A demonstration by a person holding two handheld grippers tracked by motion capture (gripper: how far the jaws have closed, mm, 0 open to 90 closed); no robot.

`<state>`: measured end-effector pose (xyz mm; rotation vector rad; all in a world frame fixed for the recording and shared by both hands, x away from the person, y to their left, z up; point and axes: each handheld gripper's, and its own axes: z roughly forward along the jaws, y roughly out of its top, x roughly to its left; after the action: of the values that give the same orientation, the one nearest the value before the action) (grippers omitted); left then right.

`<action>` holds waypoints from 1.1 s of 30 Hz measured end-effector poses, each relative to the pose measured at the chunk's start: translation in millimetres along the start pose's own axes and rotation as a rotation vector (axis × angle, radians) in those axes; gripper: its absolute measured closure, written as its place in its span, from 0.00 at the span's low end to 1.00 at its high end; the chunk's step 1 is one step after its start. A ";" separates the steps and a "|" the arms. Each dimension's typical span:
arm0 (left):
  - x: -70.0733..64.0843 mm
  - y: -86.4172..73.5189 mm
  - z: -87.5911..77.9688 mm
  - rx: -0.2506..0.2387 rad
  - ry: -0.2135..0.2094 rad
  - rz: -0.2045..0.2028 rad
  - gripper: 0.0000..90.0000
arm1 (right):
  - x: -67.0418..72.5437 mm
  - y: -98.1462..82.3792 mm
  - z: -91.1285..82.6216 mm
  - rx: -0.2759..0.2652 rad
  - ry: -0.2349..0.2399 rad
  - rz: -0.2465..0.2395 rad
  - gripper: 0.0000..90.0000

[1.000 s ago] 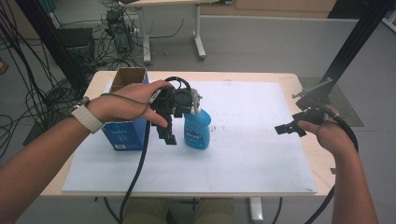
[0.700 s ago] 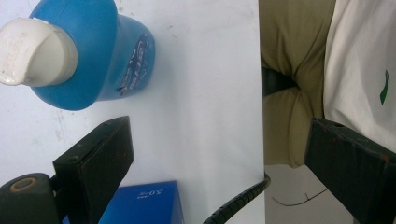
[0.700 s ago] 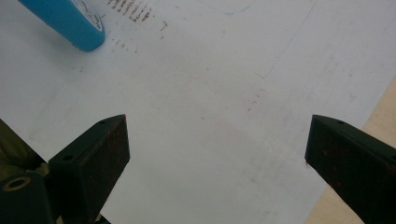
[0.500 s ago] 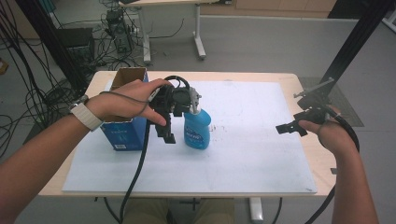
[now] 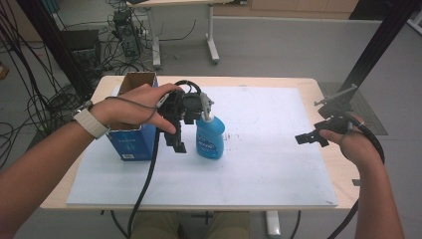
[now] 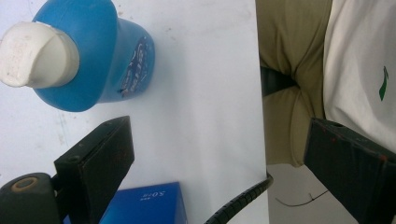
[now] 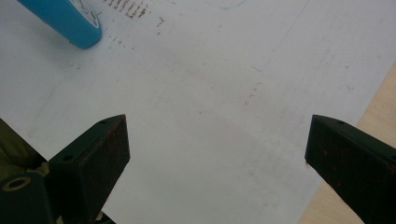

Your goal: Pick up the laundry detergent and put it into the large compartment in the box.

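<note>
A blue spray bottle point(image 5: 209, 137) with a white top stands upright on the white sheet near the table's middle. In the left gripper view the bottle point(image 6: 81, 60) shows from above, white cap toward the camera. My left gripper point(image 5: 176, 137) hangs just left of the bottle, pointing down, jaws wide apart and holding nothing point(image 6: 215, 154). My right gripper point(image 5: 311, 138) hovers over the sheet's right side, far from the bottle, its jaws open and bare point(image 7: 217, 149). The bottle's base point(image 7: 65, 18) peeks in at the top left of the right gripper view.
An open blue cardboard box point(image 5: 133, 122) stands left of the bottle, under the left hand; its corner point(image 6: 144, 203) shows below the left gripper. The white sheet point(image 5: 259, 164) covers most of the wooden table point(image 5: 343, 194). Cables and desk legs lie on the floor beyond.
</note>
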<state>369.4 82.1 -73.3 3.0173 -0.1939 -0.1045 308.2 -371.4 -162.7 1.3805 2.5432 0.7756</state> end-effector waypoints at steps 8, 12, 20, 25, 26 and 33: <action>-0.4 -0.4 -1.6 -0.001 -0.001 0.015 0.10 | 0.3 0.0 -1.0 0.000 -0.001 -0.002 0.07; 0.5 -0.7 -4.1 0.003 -0.009 0.037 0.10 | -0.2 -2.2 0.2 0.003 -0.005 0.010 0.07; 1.9 0.2 -17.1 -0.005 0.003 0.095 0.09 | 0.0 -6.4 -0.2 0.007 -0.011 0.030 0.07; 4.1 5.7 -27.3 -0.001 0.026 0.145 0.09 | 1.3 -9.6 -3.8 0.007 -0.016 0.040 0.07; 4.1 5.7 -27.3 -0.001 0.026 0.145 0.09 | 1.3 -9.6 -3.8 0.007 -0.016 0.040 0.07; 18.2 13.4 -35.5 -0.004 0.028 0.193 0.09 | 4.6 -21.5 -9.1 -0.008 -0.024 0.066 0.07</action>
<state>388.5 70.4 -37.6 2.9744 -0.4790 -0.0456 286.4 -380.6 -165.2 1.4695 2.4850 0.7753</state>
